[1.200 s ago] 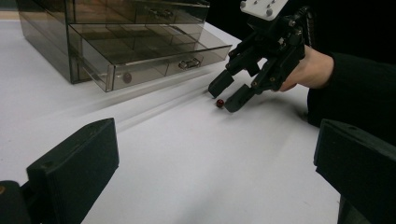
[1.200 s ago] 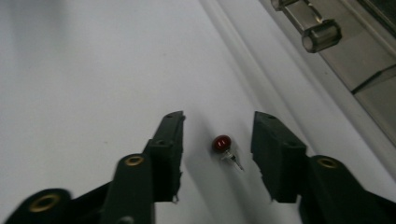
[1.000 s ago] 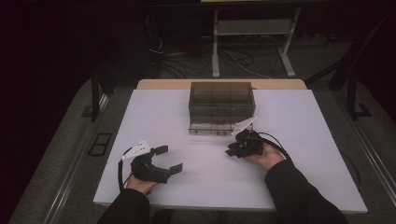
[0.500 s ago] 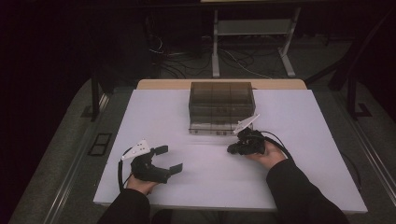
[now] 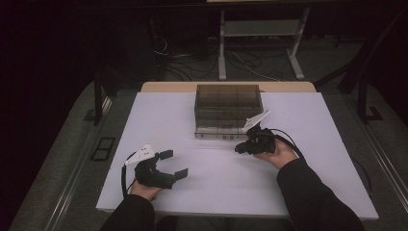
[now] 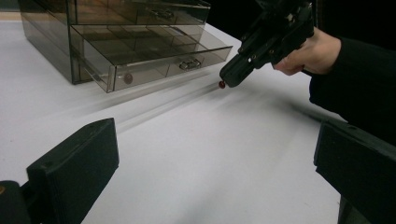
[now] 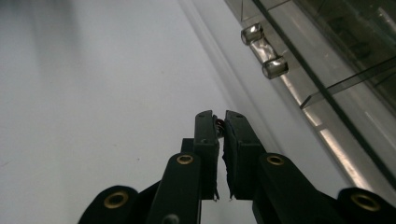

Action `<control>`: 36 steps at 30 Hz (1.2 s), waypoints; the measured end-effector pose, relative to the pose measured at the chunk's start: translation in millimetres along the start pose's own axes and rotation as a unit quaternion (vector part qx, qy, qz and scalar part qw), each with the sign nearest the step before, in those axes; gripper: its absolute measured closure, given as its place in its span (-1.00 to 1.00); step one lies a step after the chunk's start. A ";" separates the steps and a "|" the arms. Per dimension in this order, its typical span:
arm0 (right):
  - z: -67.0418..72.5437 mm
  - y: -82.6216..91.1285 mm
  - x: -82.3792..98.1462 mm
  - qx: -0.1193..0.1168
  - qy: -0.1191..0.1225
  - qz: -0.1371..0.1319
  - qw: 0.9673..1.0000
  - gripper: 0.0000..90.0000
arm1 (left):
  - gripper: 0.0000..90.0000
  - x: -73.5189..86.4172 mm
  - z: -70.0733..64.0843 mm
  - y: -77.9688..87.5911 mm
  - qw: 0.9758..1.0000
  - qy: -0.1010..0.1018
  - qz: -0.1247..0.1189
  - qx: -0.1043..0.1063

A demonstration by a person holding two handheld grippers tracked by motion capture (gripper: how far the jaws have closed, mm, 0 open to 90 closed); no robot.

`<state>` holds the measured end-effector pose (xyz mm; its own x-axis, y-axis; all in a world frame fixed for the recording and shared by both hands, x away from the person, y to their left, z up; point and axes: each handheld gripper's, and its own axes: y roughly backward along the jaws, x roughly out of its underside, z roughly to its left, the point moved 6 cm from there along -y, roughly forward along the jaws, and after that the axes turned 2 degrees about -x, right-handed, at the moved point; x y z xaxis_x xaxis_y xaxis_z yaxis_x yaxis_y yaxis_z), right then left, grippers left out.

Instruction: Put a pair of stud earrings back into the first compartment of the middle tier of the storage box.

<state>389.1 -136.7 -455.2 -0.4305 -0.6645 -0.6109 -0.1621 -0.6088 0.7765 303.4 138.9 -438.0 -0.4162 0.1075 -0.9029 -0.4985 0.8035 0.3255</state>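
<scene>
The right tongs (image 5: 239,149) are clamped on a small red bead (image 6: 222,84), gripped at the very tips just above the desk (image 5: 159,115) and in front of the open bottom drawer (image 6: 154,56) of the smoked plastic organizer (image 5: 228,107). In the right gripper view the jaws stand almost together, with a trace of red between the pads. The left tongs (image 5: 174,164) are apart and empty, resting near the front left of the desk, well apart from the organizer.

Hazards, as judged from this position:

1. Loss of the bead. It is held by a narrow contact at the tip ends. A slip of the grip, or a knock of the tips against the drawer front, would likely release it. A round bead is expected to roll across the smooth desk and possibly off the edge.
2. Wrong compartment. The drawer is divided into several cells. A release made too early or too high could let the bead bounce into an adjoining cell or over the drawer front.
3. Displacement of the organizer. The unit is light and is not braced by the left tongs. Contact with the drawer handle (image 7: 264,49) could push the drawer shut or shift the whole unit.
</scene>
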 end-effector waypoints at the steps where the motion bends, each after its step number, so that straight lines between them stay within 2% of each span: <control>1: 0.1 1.8 -1.7 -0.001 0.001 -0.001 1.000 0.84 | -1.00 0.0 -0.1 0.0 1.000 0.000 0.000 0.000; 17: 3.1 23.7 -34.9 0.002 0.031 -0.002 1.000 0.84 | -1.00 -0.1 -0.1 0.2 1.000 0.000 -0.001 0.001; 29: 7.3 32.5 -72.2 0.012 0.066 0.012 0.998 0.84 | -1.00 -0.2 -0.3 0.5 1.000 0.000 -0.001 0.001; 35: 5.7 33.7 -93.5 0.016 0.081 0.005 0.997 0.84 | -1.00 -0.3 0.2 0.9 1.000 0.001 -0.002 0.001; 36: 6.8 33.5 -96.2 0.015 0.075 0.007 0.997 0.84 | -1.00 -0.2 0.4 1.1 1.000 -0.001 -0.001 0.001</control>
<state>419.0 -90.2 -369.3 -0.2962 -0.7312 -0.6145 -0.1844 -0.5875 0.7879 303.3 140.1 -437.6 -0.4137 0.1078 -0.9040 -0.4982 0.8043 0.3239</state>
